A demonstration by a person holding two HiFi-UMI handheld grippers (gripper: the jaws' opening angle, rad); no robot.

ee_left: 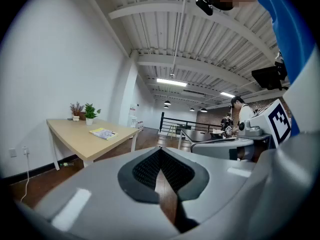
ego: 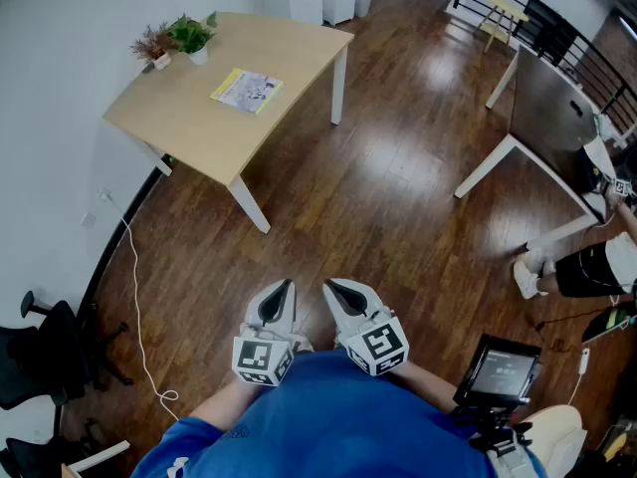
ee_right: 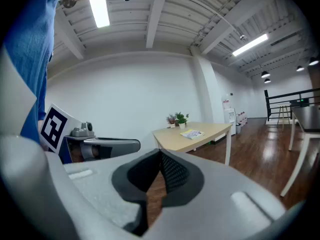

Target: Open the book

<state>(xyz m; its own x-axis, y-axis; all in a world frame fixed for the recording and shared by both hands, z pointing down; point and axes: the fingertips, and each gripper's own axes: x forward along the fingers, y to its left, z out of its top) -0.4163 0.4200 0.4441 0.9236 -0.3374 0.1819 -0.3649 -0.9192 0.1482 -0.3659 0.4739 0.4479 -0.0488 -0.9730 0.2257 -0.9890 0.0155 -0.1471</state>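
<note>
The book (ego: pixel 246 91), a thin one with a pale yellow cover, lies shut on the light wooden table (ego: pixel 189 118) far ahead at the upper left. It also shows small in the left gripper view as the book (ee_left: pixel 103 133) and in the right gripper view as the book (ee_right: pixel 192 133). My left gripper (ego: pixel 283 297) and right gripper (ego: pixel 338 295) hang side by side over the wooden floor, close to my body and well short of the table. Each has its tips together and holds nothing: left gripper (ee_left: pixel 160 150), right gripper (ee_right: pixel 160 154).
Two small potted plants (ego: pixel 184 38) stand at the table's far corner. A dark-topped table with white legs (ego: pixel 547 98) and a seated person (ego: pixel 597 267) are at the right. A black office chair (ego: pixel 40 357) and a white cable (ego: pixel 134 297) lie at the left wall.
</note>
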